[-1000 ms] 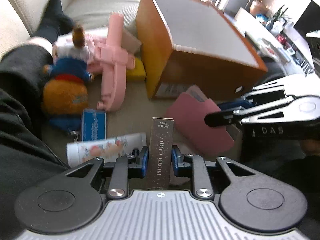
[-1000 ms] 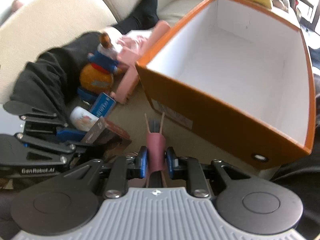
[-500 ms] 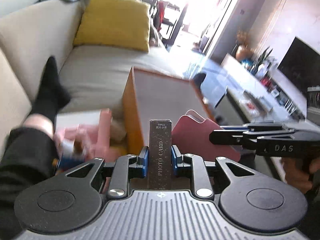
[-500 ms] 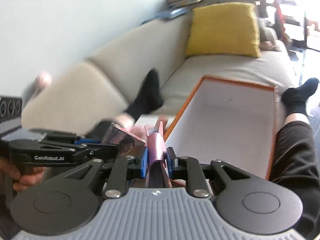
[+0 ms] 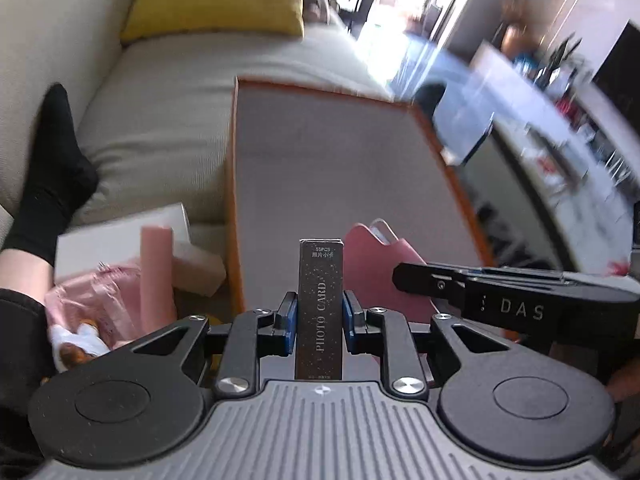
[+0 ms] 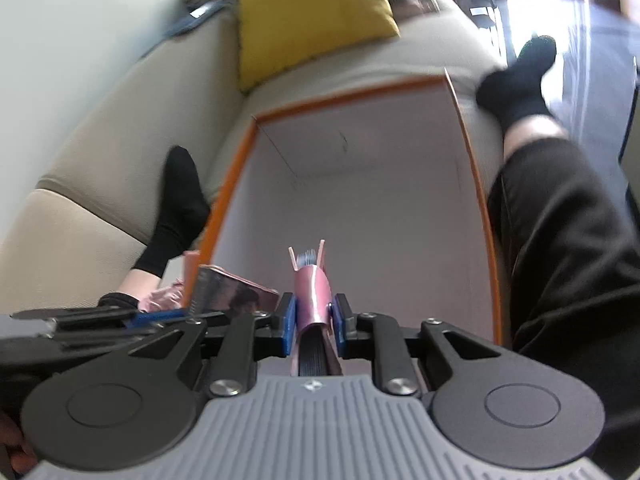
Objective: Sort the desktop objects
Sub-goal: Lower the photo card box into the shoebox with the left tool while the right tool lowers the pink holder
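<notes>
Over the near edge of the orange-rimmed, white-lined cardboard box (image 6: 360,200) on the sofa, the left gripper (image 5: 319,322) pinches a dark photo-card box (image 5: 320,300) and the right gripper (image 6: 313,322) a pink folded pouch (image 6: 311,296); best lower both well inside before spreading the fingers.

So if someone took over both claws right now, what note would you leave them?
Left claw: shut on the dark photo card box.
Right claw: shut on the pink holder.
Both are held at the near edge of the orange box, whose visible inside shows nothing yet.
Done: both things picked up.
Left: drop both in, then sort the pink things and doll left of the box.
</notes>
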Demonstrator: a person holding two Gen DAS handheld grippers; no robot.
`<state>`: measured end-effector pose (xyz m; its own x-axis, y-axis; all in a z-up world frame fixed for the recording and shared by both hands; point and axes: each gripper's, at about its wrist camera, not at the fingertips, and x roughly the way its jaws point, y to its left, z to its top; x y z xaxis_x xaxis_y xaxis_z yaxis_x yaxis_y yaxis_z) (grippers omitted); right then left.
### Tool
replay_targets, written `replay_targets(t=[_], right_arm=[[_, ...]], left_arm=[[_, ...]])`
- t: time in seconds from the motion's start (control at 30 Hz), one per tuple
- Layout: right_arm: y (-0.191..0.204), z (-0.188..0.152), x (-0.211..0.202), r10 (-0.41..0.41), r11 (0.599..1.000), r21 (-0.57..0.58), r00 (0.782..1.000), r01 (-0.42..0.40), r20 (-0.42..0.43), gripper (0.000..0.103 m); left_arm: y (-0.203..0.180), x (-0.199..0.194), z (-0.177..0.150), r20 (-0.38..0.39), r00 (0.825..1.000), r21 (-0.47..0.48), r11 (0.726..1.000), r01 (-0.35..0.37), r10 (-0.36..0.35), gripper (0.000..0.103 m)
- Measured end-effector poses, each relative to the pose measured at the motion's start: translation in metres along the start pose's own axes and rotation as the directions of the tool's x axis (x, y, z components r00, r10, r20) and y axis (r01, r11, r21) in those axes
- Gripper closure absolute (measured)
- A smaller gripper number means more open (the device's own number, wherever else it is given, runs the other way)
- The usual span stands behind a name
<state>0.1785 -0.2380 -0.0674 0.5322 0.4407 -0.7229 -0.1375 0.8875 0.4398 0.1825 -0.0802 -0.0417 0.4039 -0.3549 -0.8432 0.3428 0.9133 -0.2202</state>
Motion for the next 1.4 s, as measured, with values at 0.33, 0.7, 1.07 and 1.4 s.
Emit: replay_targets(t=[0.33,0.7,1.07,1.4], right_arm=[[-0.016,-0.012,0.035,0.068,0.995,0.084,0.992,-0.06,-0.106,0.082],[-0.01,-0.02,0.043,0.072,0.996,0.07,0.988,-0.063,-0.135,0.082],[0.007,-0.028,0.045,0.051,0.999,0.024,0.988,-0.048,-0.147,0.082],[0.028,-0.034,0.048,0.035,0.999,-0.022,0.987,-0.039,-0.156,0.082]], left_arm=[[-0.016,0.03,-0.007,-0.071,0.988,0.112,0.985,-0.131,0.14,0.078],[-0.034,0.037,-0.016,-0.09,0.971,0.226,0.954,-0.196,0.221,0.077],[-0.029,0.031,-0.017,-0.073,0.979,0.228,0.959,-0.169,0.19,0.07],[-0.01,-0.023,-0.027,0.052,0.997,0.175,0.983,-0.059,0.051,0.046]])
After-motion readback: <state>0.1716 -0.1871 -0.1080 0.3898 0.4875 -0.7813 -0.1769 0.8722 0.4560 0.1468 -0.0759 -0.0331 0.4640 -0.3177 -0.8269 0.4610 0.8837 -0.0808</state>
